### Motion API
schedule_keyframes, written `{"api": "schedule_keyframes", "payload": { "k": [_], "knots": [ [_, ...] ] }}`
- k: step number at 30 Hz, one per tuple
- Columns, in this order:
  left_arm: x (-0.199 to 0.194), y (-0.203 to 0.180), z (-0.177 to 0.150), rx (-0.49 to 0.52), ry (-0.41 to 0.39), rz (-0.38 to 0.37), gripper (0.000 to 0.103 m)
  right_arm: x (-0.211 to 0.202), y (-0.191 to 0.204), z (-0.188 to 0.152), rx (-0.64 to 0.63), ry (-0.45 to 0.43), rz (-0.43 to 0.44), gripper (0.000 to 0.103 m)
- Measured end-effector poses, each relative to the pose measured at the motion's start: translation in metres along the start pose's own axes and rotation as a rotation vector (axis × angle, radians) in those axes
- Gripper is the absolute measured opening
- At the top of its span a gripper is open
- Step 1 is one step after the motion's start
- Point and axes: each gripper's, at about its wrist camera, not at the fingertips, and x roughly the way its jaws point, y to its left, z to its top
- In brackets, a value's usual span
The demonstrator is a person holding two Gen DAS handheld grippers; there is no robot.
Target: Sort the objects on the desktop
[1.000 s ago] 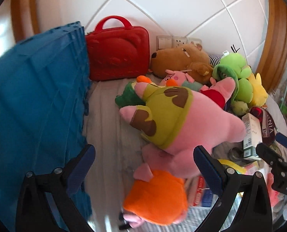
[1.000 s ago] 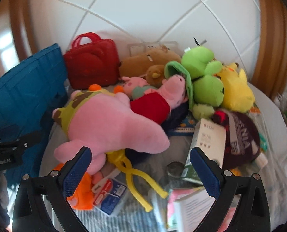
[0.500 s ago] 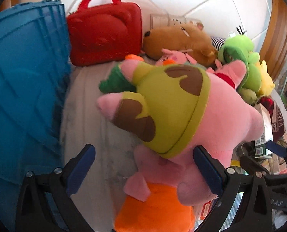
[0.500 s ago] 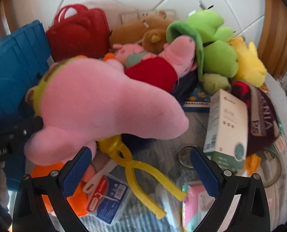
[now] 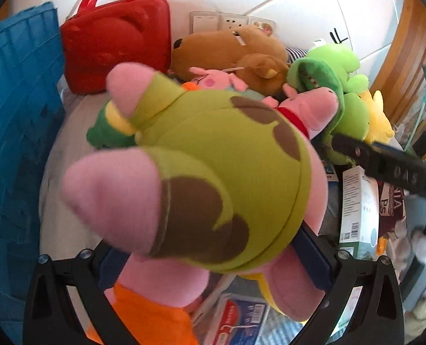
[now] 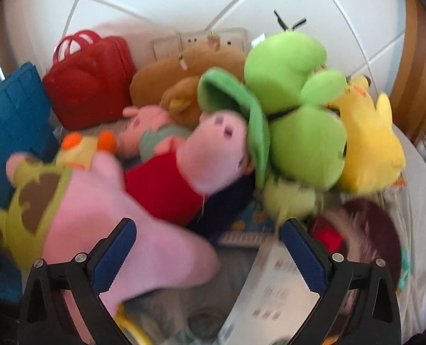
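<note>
Starfish plush (image 5: 213, 178) now closer, left hand-held gripper (image 5: 213, 261) straddling

blurred: white box (image 6: 273, 284) | hidden: left hand-held gripper (image 5: 213, 261) pads behind pink plush (image 5: 201, 172)

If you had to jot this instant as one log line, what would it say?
left gripper: around pink star plush, grip unclear | right gripper: open, empty, above clutter | blue crate: at left
</note>
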Motion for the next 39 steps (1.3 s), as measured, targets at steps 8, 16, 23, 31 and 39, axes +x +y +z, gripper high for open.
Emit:
{"api": "schedule_keyframes", "payload": {
  "k": [8, 16, 23, 31, 39],
  "knots": [
    [-0.027, 0.027, -0.014, -0.011, -0.016, 0.105, 0.103, 0.008, 0.019, -0.024, 0.005, 0.068, 0.187, 0.084],
    [-0.045, 0.053, -0.008, -0.013, -0.063, 0.15, 0.103, 0.0, 0.022, -0.042, 0.058, 0.088, 0.214, 0.078],
    [-0.022, 0.043, -0.004, 0.002, -0.033, 0.1, 0.103, -0.003, 0.021, -0.051, 0.066, 0.114, 0.202, 0.1],
    [-0.013, 0.042, -0.002, 0.031, -0.03, 0.128, 0.103, 0.008, 0.018, -0.051, 0.076, 0.139, 0.243, 0.103],
    [-0.008, 0.058, 0.001, 0.012, -0.032, 0.185, 0.103, 0.019, 0.025, -0.048, 0.079, 0.152, 0.315, 0.103]
  ]
}}
